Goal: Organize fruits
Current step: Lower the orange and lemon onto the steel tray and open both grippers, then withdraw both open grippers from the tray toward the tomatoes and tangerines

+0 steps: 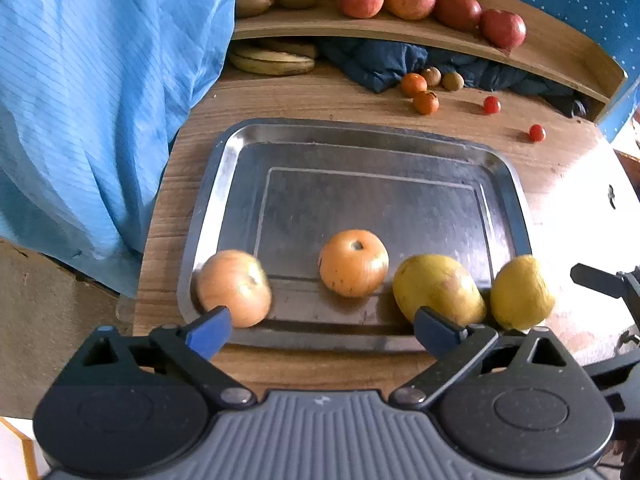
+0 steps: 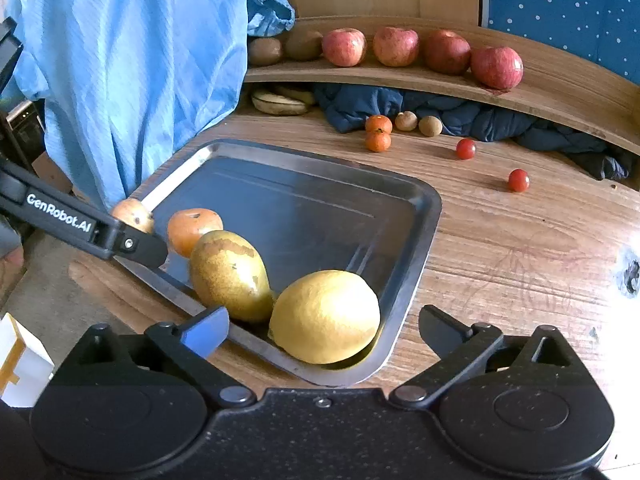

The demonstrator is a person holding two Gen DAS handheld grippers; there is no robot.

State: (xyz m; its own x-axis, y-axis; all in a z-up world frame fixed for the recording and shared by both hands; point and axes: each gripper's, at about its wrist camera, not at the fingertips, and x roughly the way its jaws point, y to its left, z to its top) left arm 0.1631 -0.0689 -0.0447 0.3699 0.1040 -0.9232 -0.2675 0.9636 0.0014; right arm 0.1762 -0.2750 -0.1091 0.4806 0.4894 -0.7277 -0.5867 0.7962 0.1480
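Observation:
A metal tray (image 1: 360,128) lies on the wooden table. Along its near edge sit a pale orange fruit (image 1: 234,286), an orange fruit (image 1: 354,262), a yellow-green pear (image 1: 438,290) and a lemon (image 1: 520,292). My left gripper (image 1: 323,334) is open just short of the tray's near rim, holding nothing. My right gripper (image 2: 322,332) is open too, with the lemon (image 2: 326,316) just beyond and between its fingertips, untouched. The pear (image 2: 230,274) and the orange fruit (image 2: 192,230) lie to the lemon's left in the right wrist view.
A curved wooden shelf (image 2: 560,92) at the back carries several red apples (image 2: 496,66) and kiwis (image 2: 266,50). Bananas (image 2: 280,104), tangerines (image 2: 378,134), small brown fruits (image 2: 430,126), cherry tomatoes (image 2: 518,180) and a dark blue cloth (image 2: 480,120) lie on the table. A light blue garment (image 2: 132,80) hangs at left.

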